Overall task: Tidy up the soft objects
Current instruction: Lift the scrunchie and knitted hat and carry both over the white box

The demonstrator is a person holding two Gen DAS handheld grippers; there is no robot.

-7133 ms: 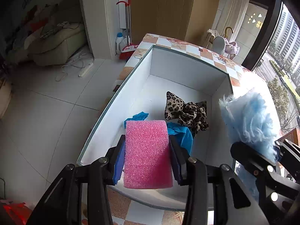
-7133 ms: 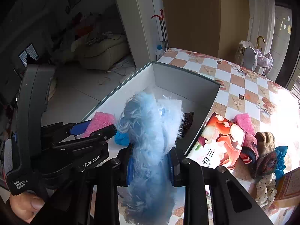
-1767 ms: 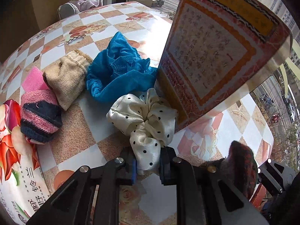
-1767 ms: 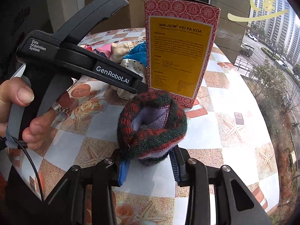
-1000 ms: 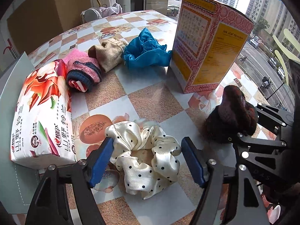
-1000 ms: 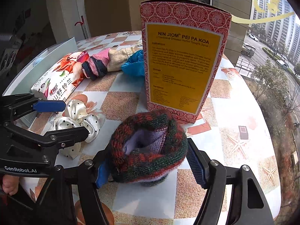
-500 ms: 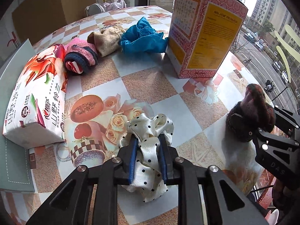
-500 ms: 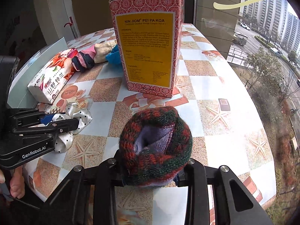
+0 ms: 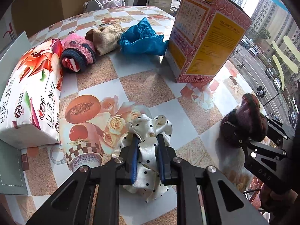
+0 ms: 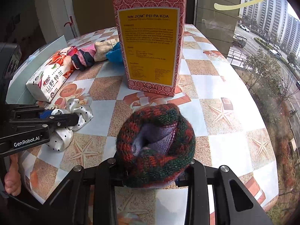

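Note:
My left gripper (image 9: 148, 142) is shut on a cream polka-dot scrunchie (image 9: 148, 129), held just above the tabletop; it also shows in the right wrist view (image 10: 75, 118). My right gripper (image 10: 155, 166) is shut on a rolled red-and-green knit sock (image 10: 155, 146), seen at the right in the left wrist view (image 9: 245, 123). At the back lie a pink-and-navy sock roll (image 9: 78, 54), a beige sock (image 9: 106, 37) and a blue cloth (image 9: 142, 37).
A tissue pack (image 9: 30, 86) lies at the left beside the grey edge of the box (image 9: 11, 161). A tall red-and-yellow carton (image 9: 206, 43) stands at the back right. The table edge (image 10: 266, 150) and window are at the right.
Both grippers, open around their items a second ago, have shut on them. Both have pulled back a little from the carton.

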